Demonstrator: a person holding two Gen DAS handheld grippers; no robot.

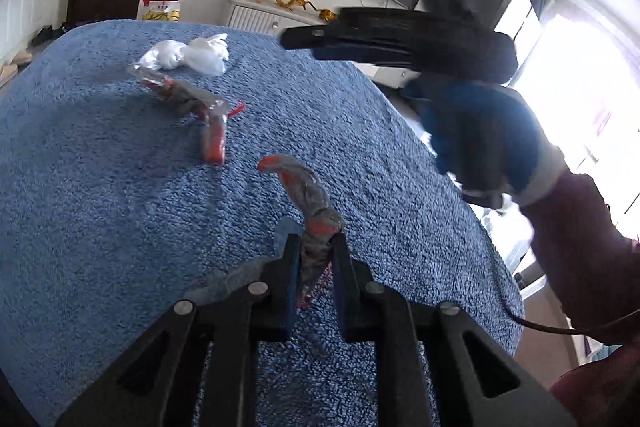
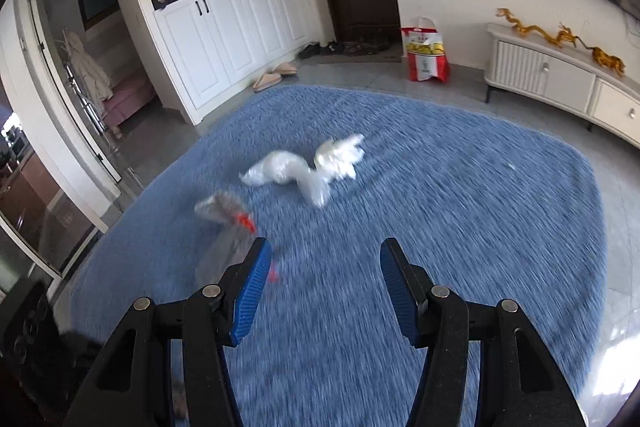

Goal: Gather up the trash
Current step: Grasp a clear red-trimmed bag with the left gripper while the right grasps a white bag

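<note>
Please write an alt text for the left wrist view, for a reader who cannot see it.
The left gripper is shut on a twisted grey and red wrapper above a blue carpet. Further on the carpet lie a second similar wrapper and a crumpled white plastic bag. At the right, a blue-gloved hand holds the right gripper above the carpet.

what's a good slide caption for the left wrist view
Left gripper shut on a twisted red-and-clear wrapper above the blue rug, another wrapper and white plastic beyond.
</note>
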